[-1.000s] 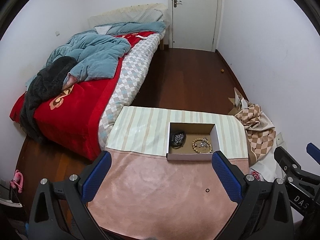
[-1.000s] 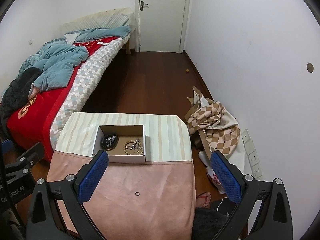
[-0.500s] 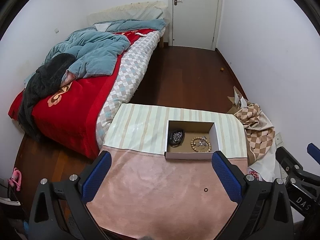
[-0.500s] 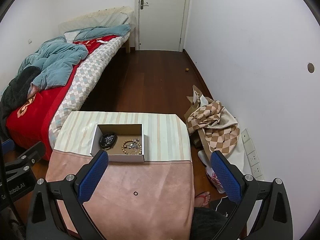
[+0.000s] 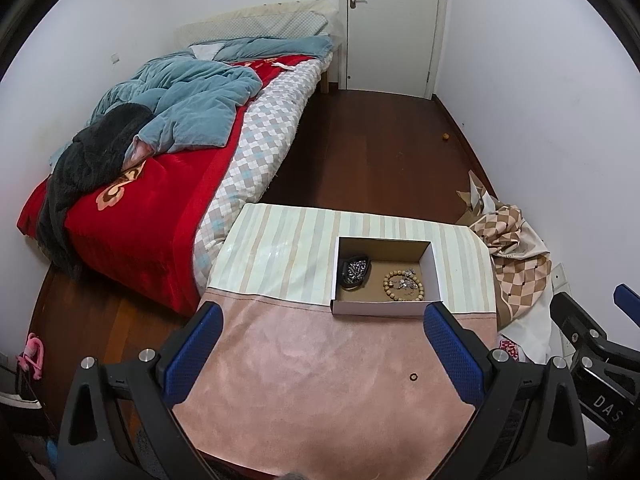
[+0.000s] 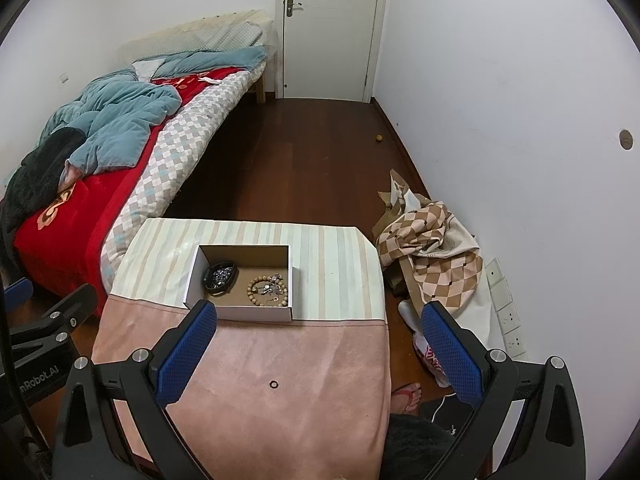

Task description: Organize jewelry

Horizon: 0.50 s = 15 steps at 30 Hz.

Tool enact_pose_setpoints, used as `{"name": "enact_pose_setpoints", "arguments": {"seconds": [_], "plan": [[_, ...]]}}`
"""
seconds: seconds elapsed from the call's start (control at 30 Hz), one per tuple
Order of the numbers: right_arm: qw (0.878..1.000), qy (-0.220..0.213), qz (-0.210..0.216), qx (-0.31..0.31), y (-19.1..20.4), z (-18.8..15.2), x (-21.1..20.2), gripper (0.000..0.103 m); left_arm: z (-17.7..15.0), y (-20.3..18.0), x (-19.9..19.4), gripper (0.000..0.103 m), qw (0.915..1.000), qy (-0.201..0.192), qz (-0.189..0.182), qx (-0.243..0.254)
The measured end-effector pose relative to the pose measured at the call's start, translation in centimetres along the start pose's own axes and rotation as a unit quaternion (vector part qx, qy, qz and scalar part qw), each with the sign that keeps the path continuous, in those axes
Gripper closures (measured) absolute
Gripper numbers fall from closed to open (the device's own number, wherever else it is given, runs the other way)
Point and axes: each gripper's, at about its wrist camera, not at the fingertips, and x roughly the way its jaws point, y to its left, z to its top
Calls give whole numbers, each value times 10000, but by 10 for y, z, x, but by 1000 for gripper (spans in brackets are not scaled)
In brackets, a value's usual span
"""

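Observation:
A shallow white cardboard box stands on the table at the seam between the striped cloth and the pink cloth. Inside it lie a dark beaded piece on the left and a wooden bead bracelet with a silver chain on the right. A small dark ring lies alone on the pink cloth, nearer me than the box. My left gripper and my right gripper are both open, empty and held above the table's near part.
A bed with red and blue covers stands left of the table. A checked bag lies on the floor to the right by the wall. A foot in a sandal shows below the table's right edge. A closed door is at the far end.
Both grippers have risen and drawn back a little, so the table and box look slightly farther. The ring and the jewelry in the box have not moved.

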Motion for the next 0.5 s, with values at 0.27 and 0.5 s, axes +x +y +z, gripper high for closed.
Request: {"name": "enact_pose_setpoints", "arguments": {"seconds": [0.27,0.5], "plan": [[10000,9,29,16,0,-1,0,0,-1,-1,0,1,10000,-4,41,39],[10000,58,51,38,-1,-3,2,0,-4,1,0,1,10000,19,31,43]]}}
